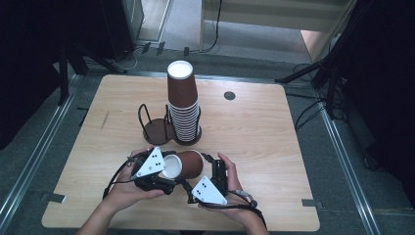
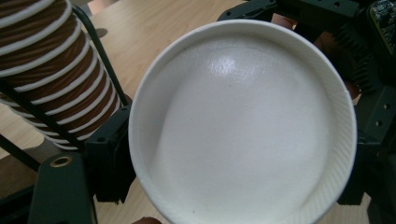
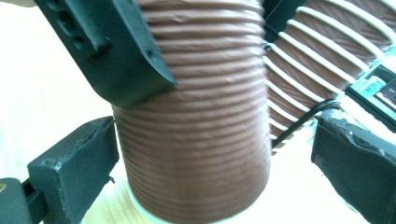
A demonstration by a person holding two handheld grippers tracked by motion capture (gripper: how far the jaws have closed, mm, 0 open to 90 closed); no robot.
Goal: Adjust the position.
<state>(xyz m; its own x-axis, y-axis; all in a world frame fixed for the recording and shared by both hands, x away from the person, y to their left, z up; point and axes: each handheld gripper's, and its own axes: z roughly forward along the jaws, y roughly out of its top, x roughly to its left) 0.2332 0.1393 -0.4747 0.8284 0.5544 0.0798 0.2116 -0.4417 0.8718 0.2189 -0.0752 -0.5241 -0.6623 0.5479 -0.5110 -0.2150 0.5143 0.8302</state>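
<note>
A brown ribbed paper cup [image 1: 187,164] with a white inside lies on its side above the table's near edge, mouth to the left. My left gripper [image 1: 164,170] is shut on it near the rim; in the left gripper view the cup's white mouth [image 2: 243,126] faces the camera between the jaws of the left gripper [image 2: 233,163]. My right gripper [image 1: 211,169] reaches around the cup's closed end. In the right gripper view the cup's wall [image 3: 196,140] stands between the jaws of the right gripper [image 3: 212,172]: one jaw is against it, the other stands apart. A hand holds each gripper.
A tall stack of upside-down brown cups [image 1: 183,105] stands in a black wire holder, whose left slot [image 1: 155,128] is empty. The stack is close behind the held cup [image 2: 51,70] [image 3: 317,51]. The wooden table [image 1: 254,147] has a dark round plug [image 1: 229,95] at the back.
</note>
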